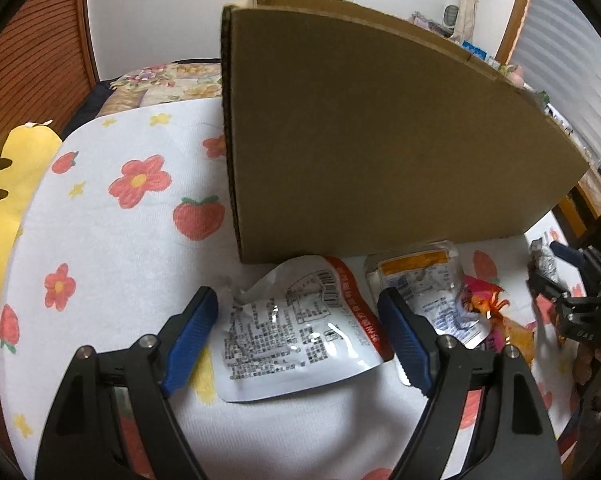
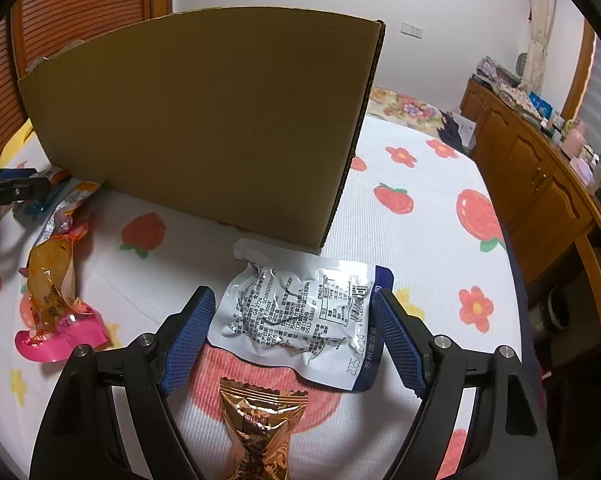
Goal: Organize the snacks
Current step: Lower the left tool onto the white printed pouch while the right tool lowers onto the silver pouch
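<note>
One cardboard box (image 1: 380, 132) stands upright on a bed (image 1: 120, 240) covered with a white sheet printed with red flowers and strawberries. In front of the box lie the snacks.

The left wrist view shows three: a silver packet with a red edge (image 1: 296, 328), a clear pouch with an orange band (image 1: 416, 280) just beside it, and an orange-and-pink wrapper (image 1: 496, 312) partly under that pouch. The left tongs (image 1: 300, 304) stand wide apart, straddling the red-edged packet without pressing it.

The right wrist view adds two more: a silver packet with a blue edge (image 2: 300, 316) and a copper-gold wrapped candy (image 2: 260, 428) touching its near edge. The right tongs (image 2: 292, 300) are spread wide around the blue-edged packet, gripping nothing.
</note>
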Demonstrator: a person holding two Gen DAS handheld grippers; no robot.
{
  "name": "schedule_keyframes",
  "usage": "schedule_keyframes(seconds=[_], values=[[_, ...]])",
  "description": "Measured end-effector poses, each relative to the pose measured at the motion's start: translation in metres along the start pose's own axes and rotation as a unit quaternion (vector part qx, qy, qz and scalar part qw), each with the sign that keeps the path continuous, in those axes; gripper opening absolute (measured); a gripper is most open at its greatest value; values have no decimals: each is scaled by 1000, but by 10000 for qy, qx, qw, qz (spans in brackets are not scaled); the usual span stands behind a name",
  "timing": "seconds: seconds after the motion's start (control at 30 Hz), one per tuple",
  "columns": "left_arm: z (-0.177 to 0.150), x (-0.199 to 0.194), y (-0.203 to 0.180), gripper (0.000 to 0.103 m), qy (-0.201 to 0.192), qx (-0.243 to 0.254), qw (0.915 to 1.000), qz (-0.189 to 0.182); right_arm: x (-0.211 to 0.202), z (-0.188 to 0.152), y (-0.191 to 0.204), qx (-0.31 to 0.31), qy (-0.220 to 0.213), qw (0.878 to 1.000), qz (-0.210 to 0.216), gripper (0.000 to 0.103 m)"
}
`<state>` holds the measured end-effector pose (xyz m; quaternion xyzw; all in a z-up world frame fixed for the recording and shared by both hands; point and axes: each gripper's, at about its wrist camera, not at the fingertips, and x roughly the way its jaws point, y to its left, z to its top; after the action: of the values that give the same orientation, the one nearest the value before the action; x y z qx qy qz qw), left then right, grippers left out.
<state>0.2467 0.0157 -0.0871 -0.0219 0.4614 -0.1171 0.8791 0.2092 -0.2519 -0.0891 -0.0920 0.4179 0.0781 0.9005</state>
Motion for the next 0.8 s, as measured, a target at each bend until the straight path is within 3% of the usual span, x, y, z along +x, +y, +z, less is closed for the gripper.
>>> schedule_keyframes(seconds=[0.33,0.43,0.6,0.8], values=[[-3,2,2,87,-6,82,9999,107,-1,-1,0,-5,-1,10000,-9,83],[-6,-1,7,81,-80,64,9999,36,0,-1,1,-8,-1,10000,-12,83],[-17,-11,11,59,-169,132,9997,107,0,-1,1,-18,22,10000,-8,82],[-31,-27,22,54,-355,-15,9992,-162,0,-1,-4,78,58,9999,117,81]])
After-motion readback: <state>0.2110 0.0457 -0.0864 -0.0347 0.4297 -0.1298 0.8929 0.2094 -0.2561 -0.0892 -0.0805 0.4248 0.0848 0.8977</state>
